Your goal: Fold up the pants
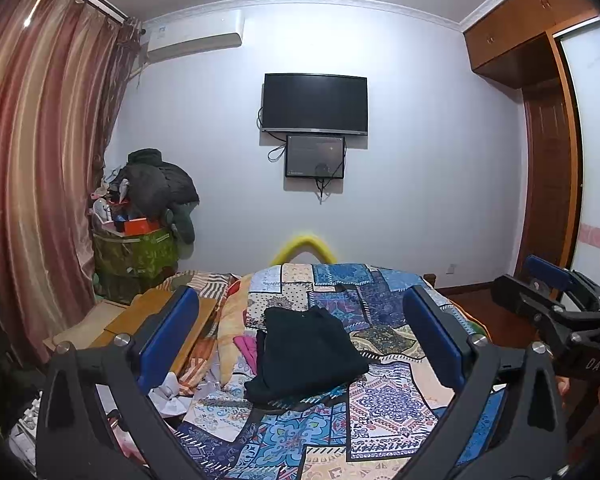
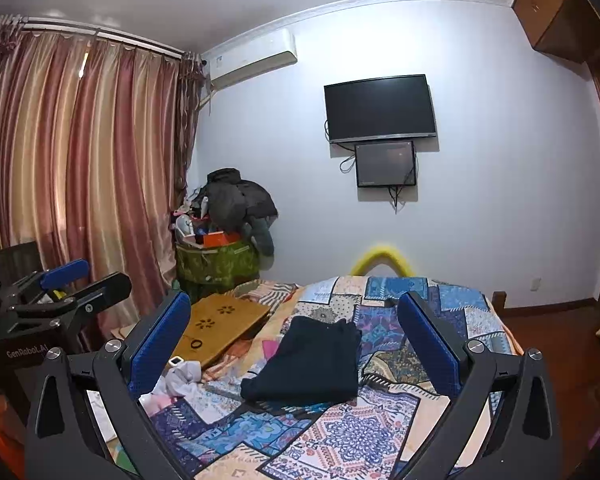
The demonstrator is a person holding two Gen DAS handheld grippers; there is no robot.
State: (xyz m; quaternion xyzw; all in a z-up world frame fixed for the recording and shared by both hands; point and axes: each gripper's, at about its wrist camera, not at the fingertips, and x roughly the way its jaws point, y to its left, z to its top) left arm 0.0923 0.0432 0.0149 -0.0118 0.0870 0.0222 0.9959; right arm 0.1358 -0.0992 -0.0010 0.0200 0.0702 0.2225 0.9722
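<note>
We hold the left gripper [image 1: 300, 334] and right gripper [image 2: 295, 330] with fingers spread wide and gripping nothing, above the patterned bedspread [image 2: 380, 432], where the dark pants [image 2: 306, 364] lie folded ahead, framed between each pair of blue pads [image 1: 169, 334].

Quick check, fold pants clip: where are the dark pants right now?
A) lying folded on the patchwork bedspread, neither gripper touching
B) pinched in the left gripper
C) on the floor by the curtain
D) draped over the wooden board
A: the dark pants lie in a folded stack on the patchwork bedspread, while the left gripper and right gripper are both open and holding nothing.
</note>
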